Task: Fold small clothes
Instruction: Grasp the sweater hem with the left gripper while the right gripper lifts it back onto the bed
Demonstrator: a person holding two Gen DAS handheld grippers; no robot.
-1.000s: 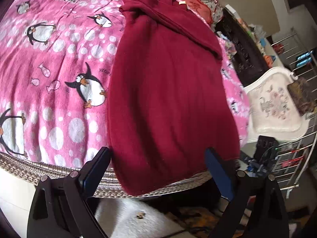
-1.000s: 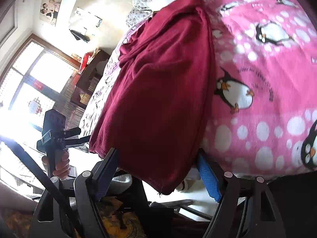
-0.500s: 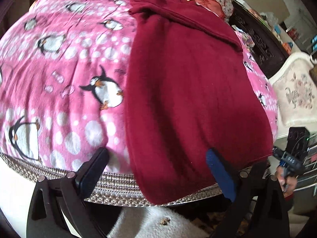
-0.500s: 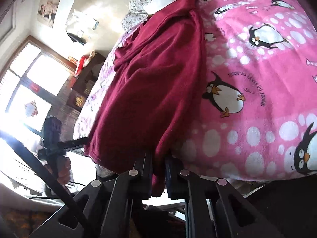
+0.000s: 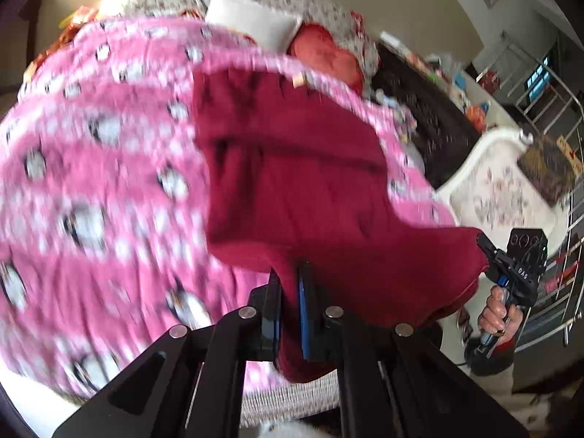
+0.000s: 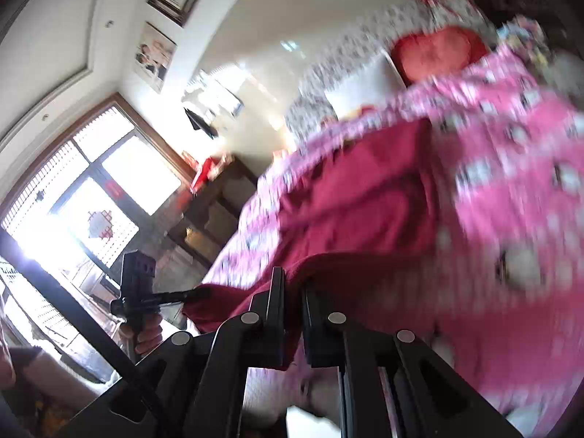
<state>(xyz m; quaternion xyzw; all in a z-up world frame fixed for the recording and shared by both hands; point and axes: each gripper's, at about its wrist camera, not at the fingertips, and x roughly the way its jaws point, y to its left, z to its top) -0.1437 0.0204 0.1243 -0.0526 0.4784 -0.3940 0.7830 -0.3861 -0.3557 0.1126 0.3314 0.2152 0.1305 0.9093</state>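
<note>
A dark red garment (image 5: 310, 189) lies along a pink penguin blanket (image 5: 102, 189) on a bed. Its near hem is lifted off the bed's edge and stretched between both grippers. My left gripper (image 5: 290, 292) has its jaws closing tight on one hem corner, and the cloth is pinched between the blue pads. In the right wrist view my right gripper (image 6: 294, 292) is shut on the other corner of the garment (image 6: 357, 200). Each gripper shows in the other's view: the right gripper (image 5: 481, 242) in a hand (image 5: 498, 314), the left gripper (image 6: 199, 294) at lower left. Both views are blurred.
A white pillow (image 5: 252, 22) and a red cushion (image 5: 325, 54) sit at the bed's far end. Dark wooden furniture (image 5: 419, 109), a white upholstered seat (image 5: 503, 189) and a metal rack (image 5: 558, 127) stand to the right. A bright window (image 6: 84, 200) is beyond the bed.
The left jaws, open half a second ago, have closed on the hem; the right closed earlier. Both grippers have risen, lifting the hanging hem off the bed's edge.
</note>
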